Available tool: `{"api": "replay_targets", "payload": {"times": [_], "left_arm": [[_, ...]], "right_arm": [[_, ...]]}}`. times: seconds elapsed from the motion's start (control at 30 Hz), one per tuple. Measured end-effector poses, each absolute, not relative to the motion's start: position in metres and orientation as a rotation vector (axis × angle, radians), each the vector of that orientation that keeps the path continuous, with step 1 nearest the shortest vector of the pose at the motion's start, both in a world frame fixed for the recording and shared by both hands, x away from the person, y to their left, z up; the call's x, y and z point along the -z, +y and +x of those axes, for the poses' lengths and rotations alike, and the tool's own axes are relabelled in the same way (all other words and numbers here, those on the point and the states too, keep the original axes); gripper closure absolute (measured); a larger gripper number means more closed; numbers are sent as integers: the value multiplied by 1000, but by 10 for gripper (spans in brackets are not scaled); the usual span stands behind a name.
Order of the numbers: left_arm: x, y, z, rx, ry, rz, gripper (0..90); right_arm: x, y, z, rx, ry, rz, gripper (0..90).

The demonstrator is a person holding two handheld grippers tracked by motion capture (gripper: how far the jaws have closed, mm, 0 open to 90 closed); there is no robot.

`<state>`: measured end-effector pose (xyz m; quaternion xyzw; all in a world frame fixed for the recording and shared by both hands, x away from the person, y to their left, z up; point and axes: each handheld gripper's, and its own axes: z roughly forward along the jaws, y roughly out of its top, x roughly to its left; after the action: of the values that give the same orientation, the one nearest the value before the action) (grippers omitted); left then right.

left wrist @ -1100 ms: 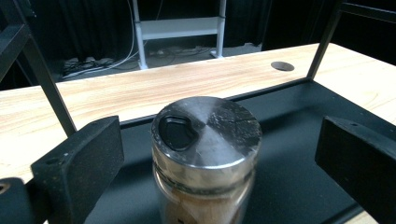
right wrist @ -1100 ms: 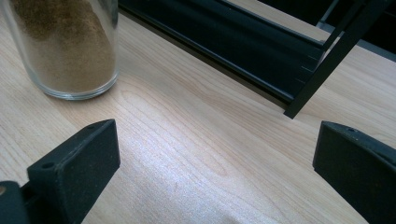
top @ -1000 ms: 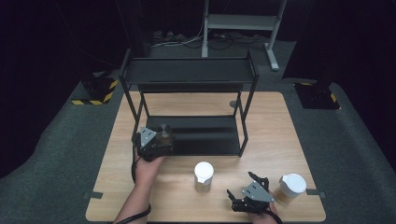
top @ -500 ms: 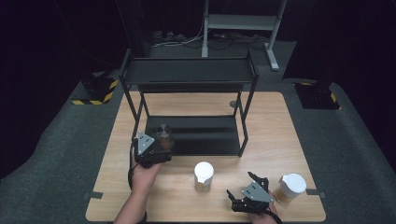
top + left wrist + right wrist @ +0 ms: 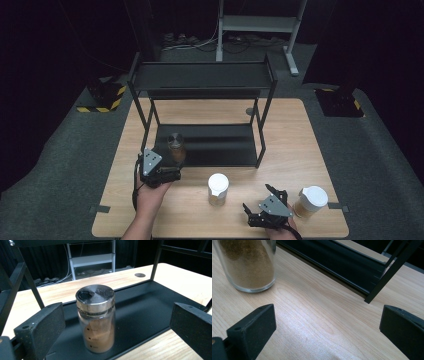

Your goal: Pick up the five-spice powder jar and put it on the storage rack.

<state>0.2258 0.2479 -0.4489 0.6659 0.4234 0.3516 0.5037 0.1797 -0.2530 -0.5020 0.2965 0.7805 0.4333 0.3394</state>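
Left gripper (image 5: 172, 174), jaws wide apart and clear of the silver-capped spice jar (image 5: 95, 318) standing upright at lower centre on the black shelf tray (image 5: 150, 305); right gripper (image 5: 250, 211) likewise spread above bare table (image 5: 312, 322); withdraw straight back to avoid tipping.

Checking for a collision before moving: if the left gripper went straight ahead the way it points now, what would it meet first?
Most likely the metal-lidded jar of brown powder on the rack's lower shelf. It stands upright between the open jaws of the left gripper, untouched by either.
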Motion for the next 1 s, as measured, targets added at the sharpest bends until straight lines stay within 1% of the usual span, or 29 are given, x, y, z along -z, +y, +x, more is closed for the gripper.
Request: {"api": "replay_targets", "payload": {"times": [0.63,1.0], "left_arm": [[455,254,184,-854,982,1635,4],[472,262,161,-839,989,1663,4]], "right_arm": [[502,-253,180,-1126,2033,772,1],[502,-252,179,-1122,2029,767,0]]}}
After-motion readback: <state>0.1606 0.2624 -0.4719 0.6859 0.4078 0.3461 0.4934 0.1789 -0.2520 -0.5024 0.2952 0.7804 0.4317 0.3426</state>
